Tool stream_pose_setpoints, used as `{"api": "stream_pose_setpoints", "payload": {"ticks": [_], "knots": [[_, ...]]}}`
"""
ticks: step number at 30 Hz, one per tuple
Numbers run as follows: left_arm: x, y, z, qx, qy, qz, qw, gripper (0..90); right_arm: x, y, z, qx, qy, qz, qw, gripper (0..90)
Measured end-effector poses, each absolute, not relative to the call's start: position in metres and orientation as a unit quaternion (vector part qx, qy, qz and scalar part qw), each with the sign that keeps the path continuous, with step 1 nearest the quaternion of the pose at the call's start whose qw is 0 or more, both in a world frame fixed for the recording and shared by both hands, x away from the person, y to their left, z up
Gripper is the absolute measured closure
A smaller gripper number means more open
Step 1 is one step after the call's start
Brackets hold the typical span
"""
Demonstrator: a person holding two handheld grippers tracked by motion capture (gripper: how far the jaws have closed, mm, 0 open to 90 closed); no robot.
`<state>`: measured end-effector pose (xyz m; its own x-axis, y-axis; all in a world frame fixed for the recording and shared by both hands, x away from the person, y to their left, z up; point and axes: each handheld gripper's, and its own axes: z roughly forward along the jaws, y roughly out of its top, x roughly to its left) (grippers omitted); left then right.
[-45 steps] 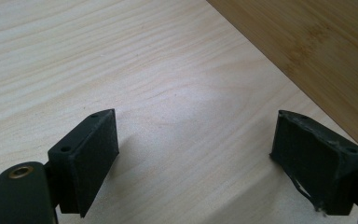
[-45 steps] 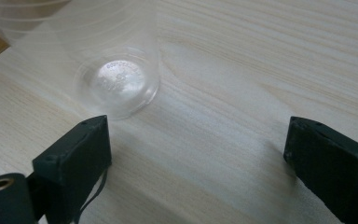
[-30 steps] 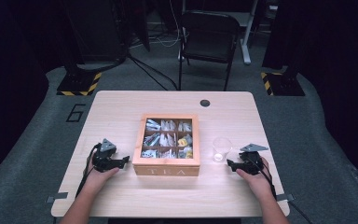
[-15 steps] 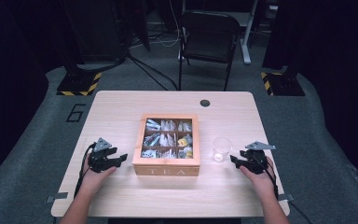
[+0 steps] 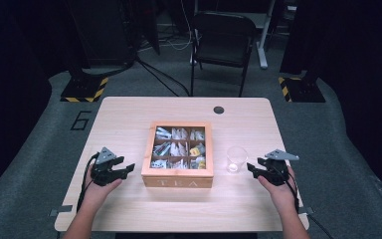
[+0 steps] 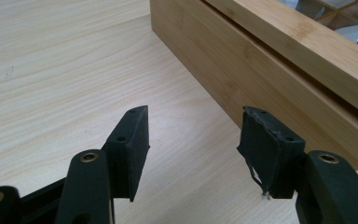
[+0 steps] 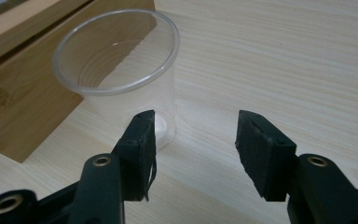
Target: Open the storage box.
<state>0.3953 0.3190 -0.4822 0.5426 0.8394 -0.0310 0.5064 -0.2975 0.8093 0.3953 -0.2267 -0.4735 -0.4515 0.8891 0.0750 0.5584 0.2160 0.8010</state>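
Observation:
A wooden tea box [image 5: 178,181] marked TEA stands open mid-table, and its compartments hold several tea bags. To the box's right stands a clear plastic cup [image 5: 237,158], empty. My left gripper [image 5: 128,170] hovers left of the box and points at its side wall [image 6: 279,60]. The left gripper [image 6: 193,116] is open, its jaws have just been closing, and nothing is between them. My right gripper [image 5: 250,170] sits just right of the cup and faces it. The right gripper [image 7: 196,116] is open too, its jaws have just narrowed on nothing, and the cup [image 7: 121,79] stands a little beyond its left pad.
A round black cap [image 5: 219,110] sits in the table [image 5: 129,119] near its far edge. Behind the table stands a black chair [image 5: 224,37], with yellow-and-black striped bases [image 5: 84,89] on the floor at either side.
Both grippers have lifted slightly off the table and their jaws stand narrower. The right one has edged to the right, away from the cup. Box and cup have not moved.

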Motion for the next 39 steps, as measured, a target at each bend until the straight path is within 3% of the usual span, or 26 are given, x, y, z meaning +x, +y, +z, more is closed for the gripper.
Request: {"api": "stream_pose_setpoints", "payload": {"ticks": [9,39], "knots": [[0.387,0.320,-0.470,0.774,0.430,0.202,0.419,42.3,0.392,-0.227,-0.467,0.477,0.752,0.402,0.214,42.2],[0.366,0.304,-0.450,0.785,0.387,0.193,0.443,45.4,0.378,-0.207,-0.444,0.433,0.762,0.427,0.219,46.0]]}}
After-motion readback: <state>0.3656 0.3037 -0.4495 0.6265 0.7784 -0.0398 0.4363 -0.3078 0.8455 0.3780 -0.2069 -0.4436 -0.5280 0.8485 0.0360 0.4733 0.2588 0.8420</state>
